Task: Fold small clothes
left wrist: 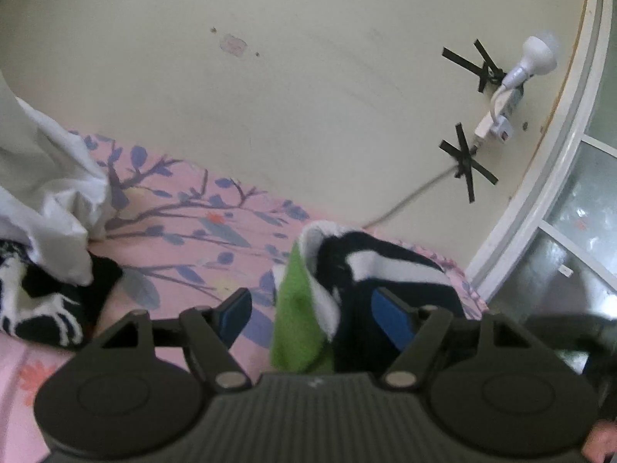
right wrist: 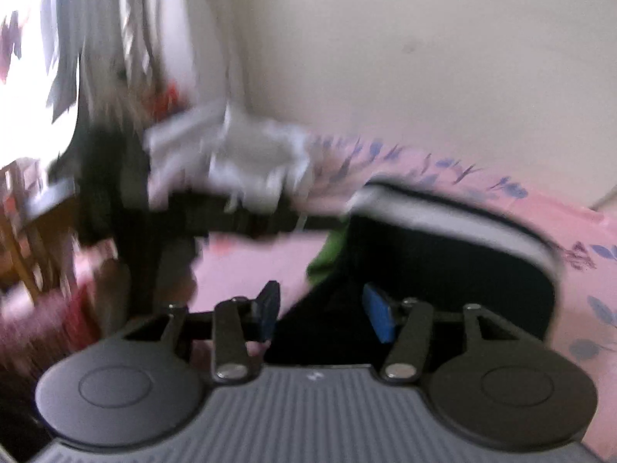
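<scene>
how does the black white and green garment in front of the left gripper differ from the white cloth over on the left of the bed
The black, white and green garment is multicoloured with bold stripes and a green panel; the white cloth is plain. The garment sits just ahead of the left gripper, between its open fingers; the cloth lies off to the far left, heaped higher against the wall. Both rest crumpled and unfolded on the pink floral bedsheet.

We see soft, even daylight; the right wrist view is strongly motion-blurred, with white glare upper left.

Right tool parted over black garment, pink floral bedsheet, blurred.
</scene>
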The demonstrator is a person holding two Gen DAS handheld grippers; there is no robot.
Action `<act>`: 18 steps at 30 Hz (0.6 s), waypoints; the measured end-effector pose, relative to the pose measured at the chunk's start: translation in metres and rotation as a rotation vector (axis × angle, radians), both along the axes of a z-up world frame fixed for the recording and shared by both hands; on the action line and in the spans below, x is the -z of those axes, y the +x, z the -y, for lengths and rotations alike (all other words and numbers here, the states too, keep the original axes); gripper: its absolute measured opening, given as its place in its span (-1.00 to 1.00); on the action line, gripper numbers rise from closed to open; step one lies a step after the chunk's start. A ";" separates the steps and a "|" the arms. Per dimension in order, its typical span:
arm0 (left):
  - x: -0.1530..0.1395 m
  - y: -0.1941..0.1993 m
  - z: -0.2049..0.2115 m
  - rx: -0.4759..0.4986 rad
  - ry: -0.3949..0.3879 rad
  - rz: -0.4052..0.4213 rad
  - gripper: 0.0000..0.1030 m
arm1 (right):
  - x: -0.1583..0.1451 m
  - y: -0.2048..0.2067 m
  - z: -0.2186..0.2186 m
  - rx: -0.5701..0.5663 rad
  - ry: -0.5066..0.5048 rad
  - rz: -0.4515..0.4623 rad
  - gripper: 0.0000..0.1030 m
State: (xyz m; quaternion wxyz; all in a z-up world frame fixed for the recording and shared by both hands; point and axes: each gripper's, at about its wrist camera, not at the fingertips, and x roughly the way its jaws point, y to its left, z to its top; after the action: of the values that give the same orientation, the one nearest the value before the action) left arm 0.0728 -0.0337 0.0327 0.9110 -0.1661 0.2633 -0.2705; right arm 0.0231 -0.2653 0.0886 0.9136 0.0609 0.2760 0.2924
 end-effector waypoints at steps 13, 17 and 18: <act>0.022 0.019 0.021 -0.033 0.133 -0.151 0.65 | 0.054 0.043 0.039 0.218 0.125 -0.046 -0.20; 0.024 0.021 0.019 -0.048 0.137 -0.159 0.81 | 0.049 0.018 0.050 0.211 0.165 -0.002 0.02; 0.023 0.020 0.019 -0.049 0.139 -0.155 0.82 | 0.051 0.010 0.057 0.225 0.189 0.019 0.09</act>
State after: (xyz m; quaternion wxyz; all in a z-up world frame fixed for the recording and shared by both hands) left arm 0.0927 -0.0532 0.0095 0.9036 -0.1294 0.3470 -0.2154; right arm 0.0336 -0.3222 0.0380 0.9333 0.1745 0.2301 0.2136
